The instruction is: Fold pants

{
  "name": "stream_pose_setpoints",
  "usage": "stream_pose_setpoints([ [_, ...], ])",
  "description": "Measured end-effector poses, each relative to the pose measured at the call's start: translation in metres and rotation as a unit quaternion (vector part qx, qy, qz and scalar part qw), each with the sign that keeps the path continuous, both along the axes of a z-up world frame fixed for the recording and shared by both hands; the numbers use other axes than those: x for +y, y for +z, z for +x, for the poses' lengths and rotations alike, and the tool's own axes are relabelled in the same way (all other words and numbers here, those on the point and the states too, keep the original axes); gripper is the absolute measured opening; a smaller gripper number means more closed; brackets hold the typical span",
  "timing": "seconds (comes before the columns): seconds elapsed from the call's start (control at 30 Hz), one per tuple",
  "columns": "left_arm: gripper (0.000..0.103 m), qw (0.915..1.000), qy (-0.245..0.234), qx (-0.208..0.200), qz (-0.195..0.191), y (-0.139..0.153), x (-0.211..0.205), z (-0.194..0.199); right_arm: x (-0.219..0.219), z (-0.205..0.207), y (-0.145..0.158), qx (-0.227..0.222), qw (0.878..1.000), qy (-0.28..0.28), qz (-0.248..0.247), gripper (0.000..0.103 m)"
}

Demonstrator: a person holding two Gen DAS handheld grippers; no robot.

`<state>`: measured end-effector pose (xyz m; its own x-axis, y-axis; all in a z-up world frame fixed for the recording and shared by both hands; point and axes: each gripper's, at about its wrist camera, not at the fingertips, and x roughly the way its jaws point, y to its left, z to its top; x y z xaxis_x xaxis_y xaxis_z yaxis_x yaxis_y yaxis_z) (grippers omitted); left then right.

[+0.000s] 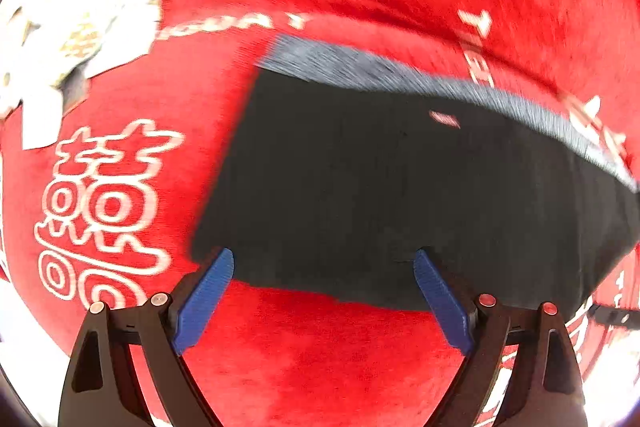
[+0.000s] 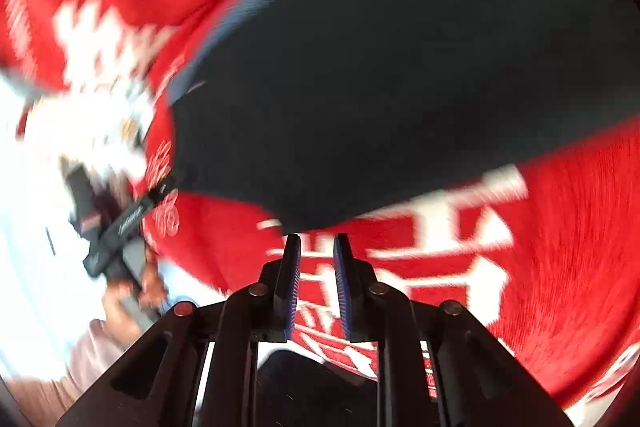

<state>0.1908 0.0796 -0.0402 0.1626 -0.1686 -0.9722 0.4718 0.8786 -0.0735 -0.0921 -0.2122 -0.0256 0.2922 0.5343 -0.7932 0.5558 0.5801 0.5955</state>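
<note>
Black pants point(image 1: 380, 187) lie flat on a red cloth, with a grey ribbed band along their far edge. My left gripper point(image 1: 324, 259) is open, its blue pads point(image 1: 208, 291) at the near edge of the pants, holding nothing. In the right wrist view the pants point(image 2: 380, 87) fill the upper middle, blurred by motion. My right gripper point(image 2: 317, 241) has its fingers close together with a narrow gap, tips just below the near edge of the pants; nothing shows between them.
The red cloth point(image 1: 320, 359) carries white characters and lettering. A white patterned item point(image 1: 72, 27) lies at the far left. In the right wrist view the left gripper's black body point(image 2: 120, 227) and a hand show at the left.
</note>
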Motion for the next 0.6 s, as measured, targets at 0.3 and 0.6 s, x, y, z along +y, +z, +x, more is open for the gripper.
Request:
stream_pose_setpoints([
  [0.3,0.093,0.9965,0.003,0.060,-0.057,-0.030,0.045,0.057,0.067,0.253,0.022,-0.103,0.956,0.254,-0.107,0.063],
  [0.6,0.082,0.9886,-0.053,0.071,-0.122,-0.038,0.043,0.059,0.140,0.356,-0.034,-0.074,0.895,0.402,-0.178,0.062],
])
